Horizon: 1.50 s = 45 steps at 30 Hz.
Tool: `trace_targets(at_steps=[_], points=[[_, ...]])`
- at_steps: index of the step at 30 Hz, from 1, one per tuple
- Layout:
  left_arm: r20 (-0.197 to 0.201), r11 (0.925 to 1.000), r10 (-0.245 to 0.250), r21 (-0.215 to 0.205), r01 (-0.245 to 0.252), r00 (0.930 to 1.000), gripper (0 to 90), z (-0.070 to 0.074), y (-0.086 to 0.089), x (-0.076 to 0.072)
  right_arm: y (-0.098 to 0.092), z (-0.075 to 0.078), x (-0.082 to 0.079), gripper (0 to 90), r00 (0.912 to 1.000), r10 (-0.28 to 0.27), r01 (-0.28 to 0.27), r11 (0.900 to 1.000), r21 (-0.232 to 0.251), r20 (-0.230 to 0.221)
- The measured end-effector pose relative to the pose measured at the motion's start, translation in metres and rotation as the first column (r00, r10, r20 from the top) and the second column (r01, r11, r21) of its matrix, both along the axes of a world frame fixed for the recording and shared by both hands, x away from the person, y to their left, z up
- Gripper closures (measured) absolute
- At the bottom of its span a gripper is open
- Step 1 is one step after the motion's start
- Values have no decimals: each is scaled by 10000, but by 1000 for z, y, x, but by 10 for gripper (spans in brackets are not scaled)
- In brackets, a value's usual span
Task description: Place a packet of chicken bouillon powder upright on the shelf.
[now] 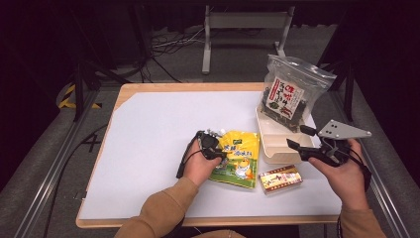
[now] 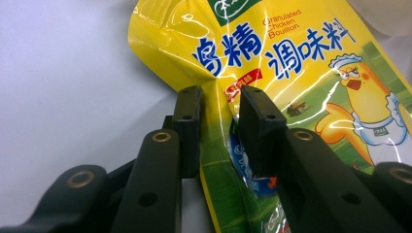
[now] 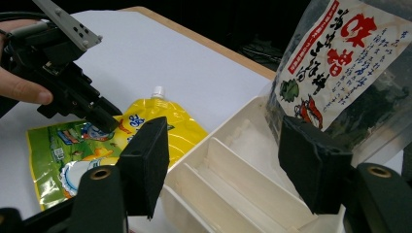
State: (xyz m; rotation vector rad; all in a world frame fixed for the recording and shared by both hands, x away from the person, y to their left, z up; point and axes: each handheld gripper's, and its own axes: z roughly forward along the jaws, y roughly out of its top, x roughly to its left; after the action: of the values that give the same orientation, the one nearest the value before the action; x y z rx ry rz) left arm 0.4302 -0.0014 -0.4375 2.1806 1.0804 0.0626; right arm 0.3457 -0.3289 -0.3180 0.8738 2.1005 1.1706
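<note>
step: the yellow pouch (image 2: 291, 73) is being pinched at its edge by the left claw (image 1: 214, 151), centre of the high view, flat on the desk (image 1: 148, 139)
next: a lift toward the white tray (image 1: 277, 148) is probably called for
right claw (image 1: 299, 139): held wide, nothing in it
writing: "Granulated Chicken Bouillon" can be read

Overhead camera faces forward; both gripper cameras closely share the yellow pouch (image 1: 239, 158).

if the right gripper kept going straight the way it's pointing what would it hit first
Most likely the white divided tray: the right gripper, jaws wide open, points at its compartments. The seaweed bag stands at the tray's far end. Depth is hard to judge, so it might pass just over the rim.
</note>
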Motion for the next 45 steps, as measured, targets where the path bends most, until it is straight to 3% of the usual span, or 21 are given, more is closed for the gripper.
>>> trace_targets(at_steps=[12, 17, 20, 23, 24, 26, 29, 30, 32, 39, 40, 42, 45], points=[[-127, 9968, -234, -768, 223, 9996, 822, -4, 8, 3, 1, -3, 1, 359, 9999, 53, -54, 10000, -75, -134], [53, 9934, -382, -1082, 386, 9993, 848, -2, 15, 3, -1, -3, 1, 404, 9998, 80, -84, 9998, -196, -174], [247, 9924, -386, -1157, 412, 9989, 852, 4, 21, 1, 0, -4, 0, 491, 9986, 217, -226, 9996, -193, -485], [920, 9910, -486, -1198, 595, 9946, 856, 14, 28, -6, 1, -4, -1, 542, 9972, 362, -379, 9990, -250, -660], [920, 9910, -486, -1198, 595, 9946, 856, 14, 28, -6, 1, -4, -1, 542, 9972, 362, -379, 9990, -250, -660], [1285, 9894, -546, -1263, 709, 9902, 856, 23, 33, -11, 2, -4, -1, 588, 9971, 540, -580, 9954, -769, -529], [1518, 9877, -553, -1367, 764, 9869, 856, 27, 36, -13, 3, -3, -1, 601, 9969, 657, -698, 9924, -1018, -430], [1768, 9847, -601, -1507, 873, 9824, 856, 33, 41, -15, 4, -3, -1, 600, 9964, 727, -768, 9917, -1034, -435], [1868, 9836, -703, -1507, 993, 9799, 856, 35, 43, -15, 5, -4, -1, 596, 9961, 774, -815, 9912, -1046, -426], [2987, 9740, -1010, -1650, 1556, 9490, 855, 54, 62, -21, 12, -6, 2, 577, 9897, 1409, -1431, 9810, -1314, -260], [3191, 9717, -1021, -1709, 1632, 9422, 855, 58, 65, -23, 13, -5, 2, 577, 9887, 1486, -1501, 9795, -1343, -214], [3357, 9668, -1102, -1821, 1793, 9355, 855, 62, 69, -26, 15, -5, 1, 577, 9866, 1626, -1632, 9771, -1368, -157], [3689, 9526, -1226, -2168, 2135, 9214, 853, 66, 75, -29, 19, -4, 1, 571, 9831, 1805, -1827, 9764, -1152, -291]])
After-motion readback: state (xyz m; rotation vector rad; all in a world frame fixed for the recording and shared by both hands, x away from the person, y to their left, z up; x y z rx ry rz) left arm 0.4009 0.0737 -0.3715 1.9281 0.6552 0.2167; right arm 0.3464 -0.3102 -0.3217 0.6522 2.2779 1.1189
